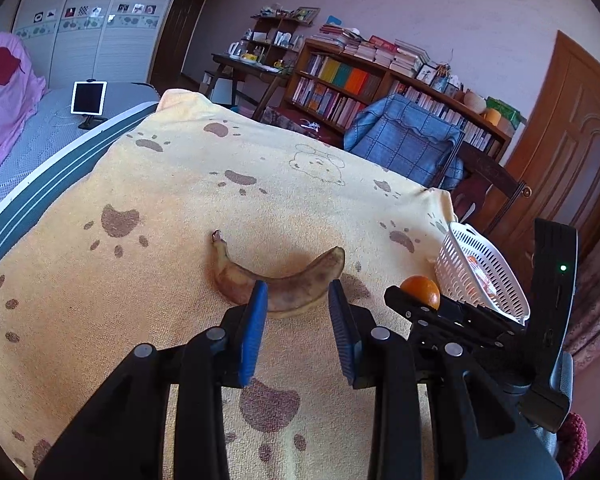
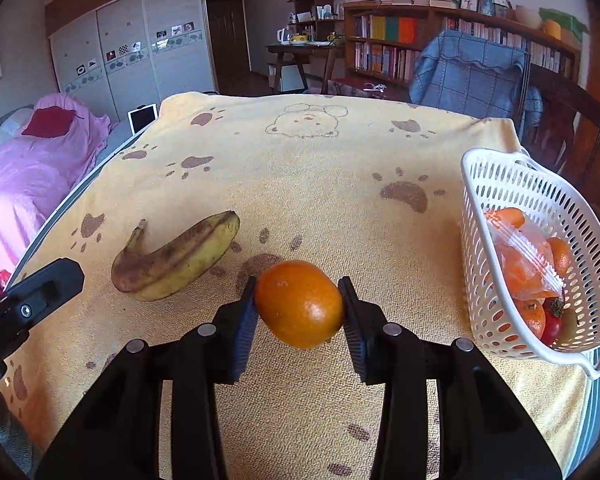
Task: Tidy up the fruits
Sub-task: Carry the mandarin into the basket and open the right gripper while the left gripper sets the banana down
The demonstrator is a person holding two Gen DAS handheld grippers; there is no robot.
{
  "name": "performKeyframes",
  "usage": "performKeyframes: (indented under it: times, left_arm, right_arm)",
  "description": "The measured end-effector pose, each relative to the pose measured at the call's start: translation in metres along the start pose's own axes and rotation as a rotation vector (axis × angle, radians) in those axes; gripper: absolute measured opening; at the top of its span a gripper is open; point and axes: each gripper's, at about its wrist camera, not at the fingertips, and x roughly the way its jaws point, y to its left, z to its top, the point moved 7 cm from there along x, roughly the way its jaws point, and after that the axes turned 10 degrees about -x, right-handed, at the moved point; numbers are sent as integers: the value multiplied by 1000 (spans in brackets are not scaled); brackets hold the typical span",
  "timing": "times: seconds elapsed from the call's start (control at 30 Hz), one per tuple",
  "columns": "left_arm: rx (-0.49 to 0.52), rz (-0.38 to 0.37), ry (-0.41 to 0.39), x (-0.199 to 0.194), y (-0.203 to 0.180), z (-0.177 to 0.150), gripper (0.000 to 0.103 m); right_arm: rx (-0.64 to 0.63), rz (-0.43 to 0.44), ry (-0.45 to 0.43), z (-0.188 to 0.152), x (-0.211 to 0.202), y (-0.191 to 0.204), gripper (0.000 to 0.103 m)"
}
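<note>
A small orange [image 2: 300, 304] is clamped between the pads of my right gripper [image 2: 300, 306], a little above the yellow paw-print towel [image 2: 320, 160]. The left wrist view shows that orange [image 1: 420, 292] in the right gripper [image 1: 416, 300] beside the basket. A brown-spotted banana [image 1: 276, 284] lies on the towel just beyond my left gripper [image 1: 298, 292], whose blue pads [image 1: 256, 320] stand a narrow gap apart with nothing pressed between them. In the right wrist view the banana [image 2: 176, 260] lies left of the orange, and one left finger [image 2: 40, 292] stops short of it.
A white slotted basket [image 2: 472, 160] sits tilted at the towel's right edge, holding oranges, a plastic bag and a red fruit; the left wrist view shows the basket [image 1: 460, 236] too. Beyond the far edge stand a chair with a blue cover [image 2: 472, 72] and bookshelves [image 2: 400, 40]. A bed [image 2: 32, 168] lies to the left.
</note>
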Motion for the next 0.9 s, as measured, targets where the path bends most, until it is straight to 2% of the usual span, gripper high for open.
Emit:
performKeyframes:
  times: [0.2, 0.4, 0.67, 0.9]
  left_arm:
    - [-20, 28, 7, 4, 8, 1, 32]
    - [-22, 39, 15, 7, 11, 1, 33]
    - [-12, 40, 20, 9, 9, -1, 33]
    - [-14, 50, 27, 12, 10, -1, 33]
  right_arm:
    - [33, -6, -66, 7, -29, -11, 41]
    - [93, -60, -119, 11, -56, -41, 41]
    - [198, -147, -146, 1, -79, -96, 41]
    - [249, -201, -153, -7, -86, -124, 41]
